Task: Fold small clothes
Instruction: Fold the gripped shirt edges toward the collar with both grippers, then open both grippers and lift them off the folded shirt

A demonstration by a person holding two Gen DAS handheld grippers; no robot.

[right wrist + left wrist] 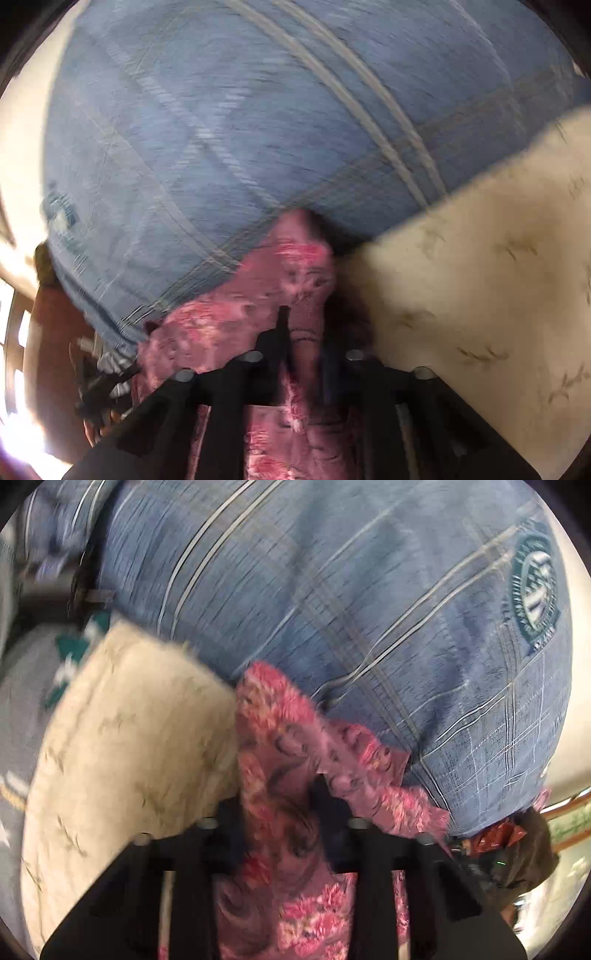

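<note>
Blue plaid sheet [332,602] is filling most of both views, lying as the work surface, with a round green emblem [532,587] near its far edge. A cream cloth [133,731] is sitting on the sheet just beside the garment, on the left in the left view and on the right in the right view. A grey cloth with teal print [22,709] is peeking out at the far left. The pink floral garment [295,760] is bunching between the two tools, part lying on the sheet and part running down through the fingers. Left gripper [280,812] is pinching a fold of it. Right gripper [306,332] is likewise clamping pink fabric between its fingers. Both frames are blurring.

Judgement: garment is looking thin, light, limp and floppy, likely sagging wherever unsupported. Best taking hold at hems or corners, spreading it taut before creasing.
</note>
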